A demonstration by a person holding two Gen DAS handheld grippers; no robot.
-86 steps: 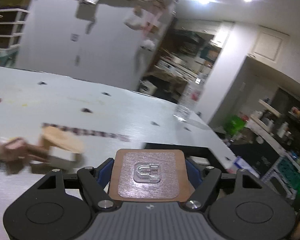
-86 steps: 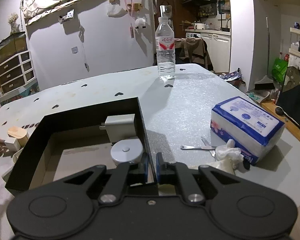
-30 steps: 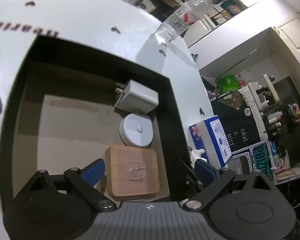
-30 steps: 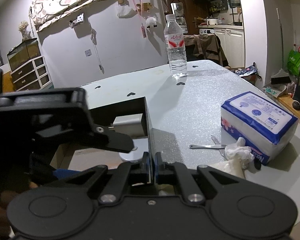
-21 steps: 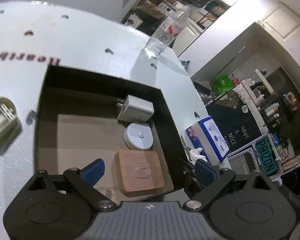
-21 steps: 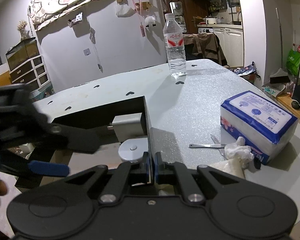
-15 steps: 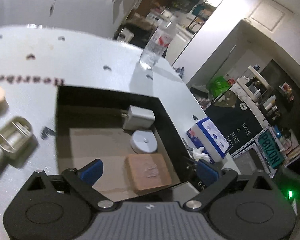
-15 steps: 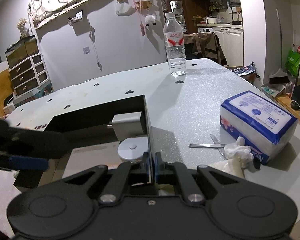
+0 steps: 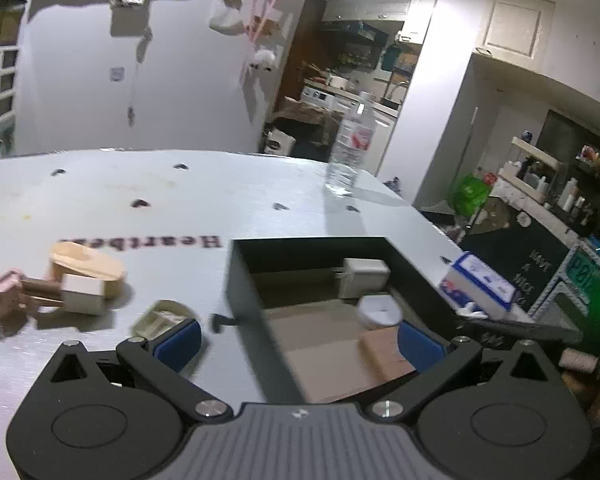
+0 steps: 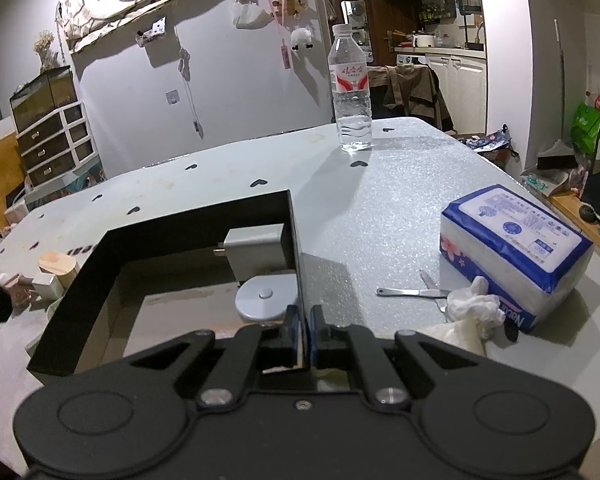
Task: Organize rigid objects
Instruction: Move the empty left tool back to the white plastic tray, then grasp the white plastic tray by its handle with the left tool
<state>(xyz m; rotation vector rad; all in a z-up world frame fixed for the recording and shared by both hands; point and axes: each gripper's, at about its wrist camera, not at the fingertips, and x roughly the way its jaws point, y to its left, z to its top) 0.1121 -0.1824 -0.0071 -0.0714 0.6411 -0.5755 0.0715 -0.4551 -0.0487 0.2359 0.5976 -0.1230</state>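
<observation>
Meanwhile, right hand-held gripper [image 10: 305,330] pinches the box wall [image 10: 296,240]; left hand-held gripper [image 9: 298,338] widens, empty.

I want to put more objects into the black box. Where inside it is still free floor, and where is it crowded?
Inside the black box, the floor beside its left wall is bare. The right wall is crowded: the white charger, the round white disc and the wooden coaster sit in a row there.
</observation>
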